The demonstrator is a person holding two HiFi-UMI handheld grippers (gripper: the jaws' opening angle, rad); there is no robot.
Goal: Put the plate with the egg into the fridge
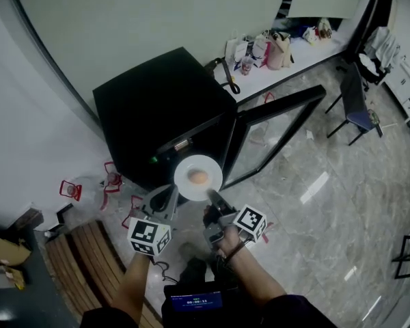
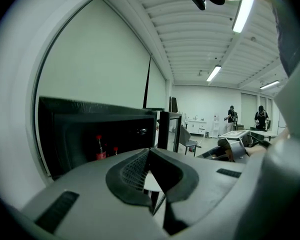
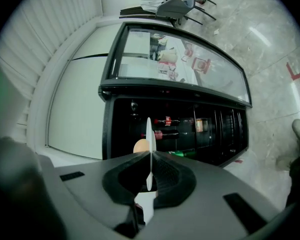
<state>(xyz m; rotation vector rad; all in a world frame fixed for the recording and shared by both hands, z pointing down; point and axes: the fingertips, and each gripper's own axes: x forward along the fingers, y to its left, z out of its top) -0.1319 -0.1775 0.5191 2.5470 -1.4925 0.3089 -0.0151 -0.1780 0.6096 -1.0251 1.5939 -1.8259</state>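
Two grips, plate [image 1: 199, 158] rim: left gripper [image 1: 172, 192], right gripper [image 1: 212, 195]; open fridge [image 1: 157, 108] ahead.

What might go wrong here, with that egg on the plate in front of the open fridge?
The egg lies loose on the plate, so a tilt might roll it off. The left tool and right tool each pinch only the thin rim, so the plate may slip. Bottles sit in the fridge; the plate could knock them.
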